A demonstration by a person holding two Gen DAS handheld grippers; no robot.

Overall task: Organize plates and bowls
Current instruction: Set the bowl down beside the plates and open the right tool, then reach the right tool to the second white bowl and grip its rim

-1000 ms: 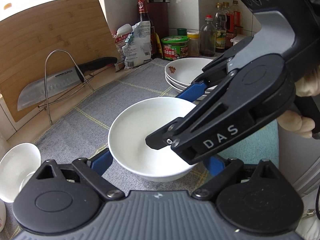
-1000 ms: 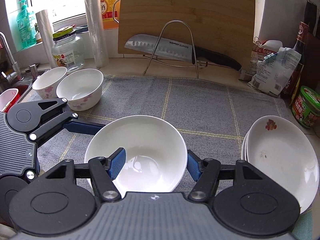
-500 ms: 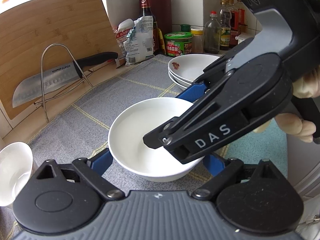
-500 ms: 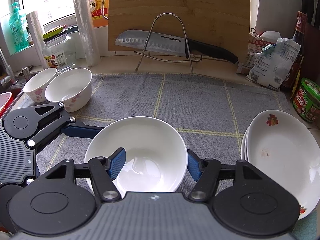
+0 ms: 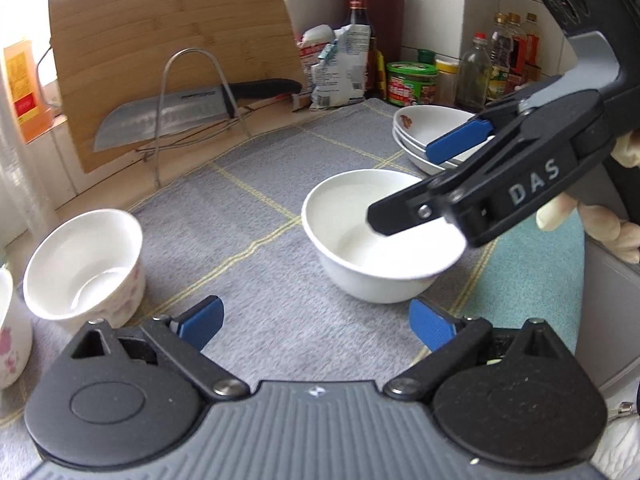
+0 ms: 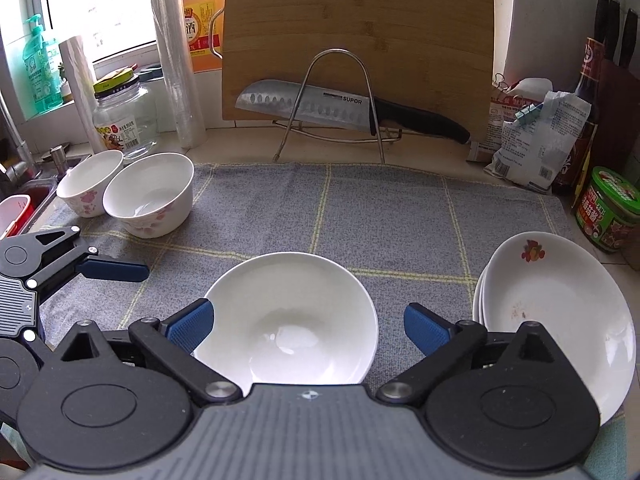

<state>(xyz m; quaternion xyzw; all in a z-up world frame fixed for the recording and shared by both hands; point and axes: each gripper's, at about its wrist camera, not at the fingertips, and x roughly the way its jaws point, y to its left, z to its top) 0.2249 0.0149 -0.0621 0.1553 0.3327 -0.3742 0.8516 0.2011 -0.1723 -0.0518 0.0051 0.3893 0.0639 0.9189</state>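
The grey woven mat [image 6: 384, 216] with yellow grid lines spreads ahead of my grippers. Right of my right gripper [image 6: 308, 326] sits a stack of glossy round plates [image 6: 560, 312]. The smooth white bowl [image 6: 292, 320] rests on the mat between its blue ribbed pads, which have just sprung wide and let go. My left gripper [image 5: 316, 322] has opened further, empty, with the bowl now just ahead-right of it.
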